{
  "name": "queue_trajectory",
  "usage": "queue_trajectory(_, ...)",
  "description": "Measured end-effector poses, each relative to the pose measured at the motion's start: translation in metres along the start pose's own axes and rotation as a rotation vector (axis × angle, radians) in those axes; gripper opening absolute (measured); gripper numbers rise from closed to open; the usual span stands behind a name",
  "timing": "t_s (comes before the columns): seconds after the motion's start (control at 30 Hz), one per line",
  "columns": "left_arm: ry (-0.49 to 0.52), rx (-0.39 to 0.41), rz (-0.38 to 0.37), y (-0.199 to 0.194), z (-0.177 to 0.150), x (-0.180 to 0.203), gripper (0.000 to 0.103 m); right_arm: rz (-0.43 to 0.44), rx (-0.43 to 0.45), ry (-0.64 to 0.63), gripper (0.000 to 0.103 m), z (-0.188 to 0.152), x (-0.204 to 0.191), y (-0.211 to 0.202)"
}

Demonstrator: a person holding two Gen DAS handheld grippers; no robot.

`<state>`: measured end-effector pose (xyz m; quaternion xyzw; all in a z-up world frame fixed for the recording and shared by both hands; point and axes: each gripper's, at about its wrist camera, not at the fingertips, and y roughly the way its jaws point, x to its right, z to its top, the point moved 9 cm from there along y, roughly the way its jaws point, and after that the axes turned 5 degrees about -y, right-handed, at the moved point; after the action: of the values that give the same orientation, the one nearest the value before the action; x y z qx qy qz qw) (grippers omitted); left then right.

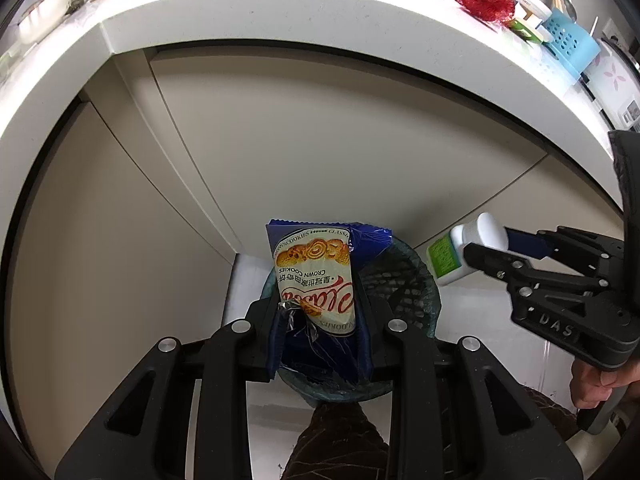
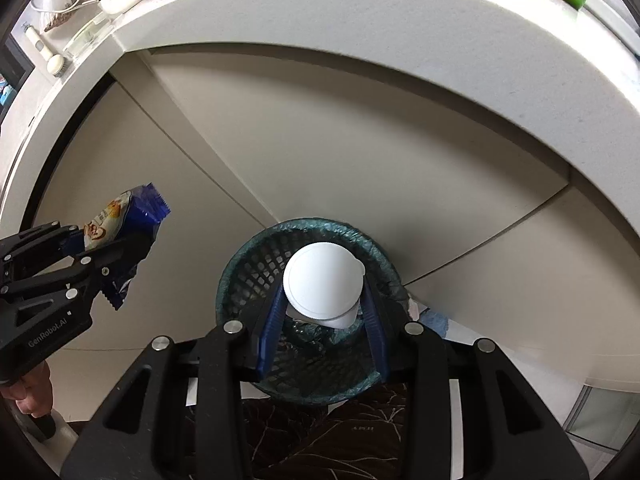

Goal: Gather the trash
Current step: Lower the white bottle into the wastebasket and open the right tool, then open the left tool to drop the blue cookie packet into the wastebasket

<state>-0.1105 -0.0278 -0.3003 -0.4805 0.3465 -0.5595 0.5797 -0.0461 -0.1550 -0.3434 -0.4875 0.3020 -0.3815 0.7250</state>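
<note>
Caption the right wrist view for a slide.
Right gripper holds a white cup over the lined mesh wastebasket; left gripper grips a cookie wrapper.

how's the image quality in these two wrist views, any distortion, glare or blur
Left wrist view: strong fisheye bends the white countertop edge into an arc, corners vignetted black; the blue-and-white cookie wrapper is sharp, its print legible. Right wrist view: same curvature; the white round-lidded plastic container is bright and nearly featureless, while the mesh wastebasket with its green liner stays dim but clear.
</note>
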Motion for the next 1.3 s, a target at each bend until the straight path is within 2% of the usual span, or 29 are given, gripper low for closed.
queue_trajectory(0.07,0.002,-0.013,0.008,0.004,-0.002,0.000,0.028,-0.013,0.007,0.006,0.050,0.001,0.003,-0.002)
queue_trajectory(0.13,0.000,-0.023,0.006,0.007,-0.004,0.001,0.028,-0.017,0.015,0.016,0.054,0.001,0.008,-0.007)
queue_trajectory(0.17,0.000,-0.027,0.007,0.008,-0.004,0.002,0.028,-0.024,0.017,0.024,0.060,0.000,0.010,-0.008)
queue_trajectory(0.37,0.017,-0.042,0.005,0.021,0.000,0.015,0.028,-0.068,0.053,0.082,0.079,-0.007,0.033,-0.022)
queue_trajectory(0.47,0.032,-0.056,0.002,0.029,0.000,0.020,0.028,-0.107,0.074,0.104,0.086,-0.007,0.047,-0.029)
queue_trajectory(0.8,0.099,-0.048,-0.023,0.048,0.003,0.047,0.028,-0.167,0.103,0.178,0.093,-0.016,0.084,-0.054)
queue_trajectory(0.93,0.125,-0.047,-0.041,0.051,0.003,0.055,0.028,-0.182,0.104,0.188,0.093,-0.016,0.089,-0.068)
queue_trajectory(1.13,0.173,-0.055,-0.073,0.048,0.001,0.067,0.028,-0.188,0.154,0.207,0.093,-0.013,0.092,-0.085)
queue_trajectory(1.3,0.201,-0.078,-0.077,0.047,-0.003,0.070,0.032,-0.199,0.146,0.217,0.093,-0.016,0.096,-0.091)
